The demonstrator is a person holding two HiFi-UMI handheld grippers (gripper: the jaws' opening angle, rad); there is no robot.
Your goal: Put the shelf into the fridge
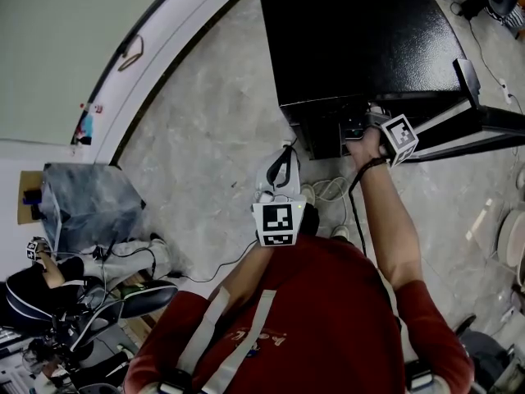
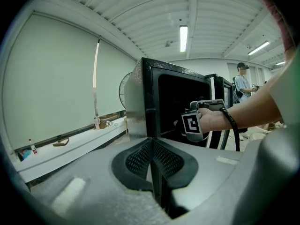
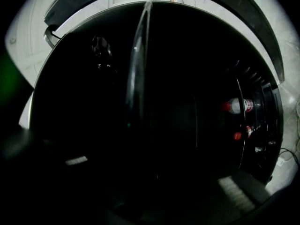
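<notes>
The shelf (image 3: 135,64) is seen only in the right gripper view. There it is shown edge-on as a thin, clear pane with one pale, glinting rim. It lies within the dark hollow of the fridge (image 1: 353,31). Its long axis is drawn from the top of that view down toward the camera, slightly bowed by the lens. The far end is pointed at the lit strip above. The lower end is lost in blackness, so its full outline cannot be traced. Its true tilt in the room cannot be settled either.

To the right of it, two red-capped bottles (image 3: 238,106) are made out behind thin wire rails.

The right gripper (image 1: 383,127) is held at the mouth of the fridge, beside the open door (image 1: 484,121), with a hand wrapped round it. In its own view the tongs are swallowed by darkness. It cannot be told whether they are parted, joined or clamped on the pane. From the head view the shelf is hidden inside the cabinet.

The left gripper (image 2: 152,156) is held back near the red-shirted body, above the mottled floor (image 1: 213,138). Its mesh-patterned pads (image 2: 136,158) are pressed together with nothing between them.
</notes>
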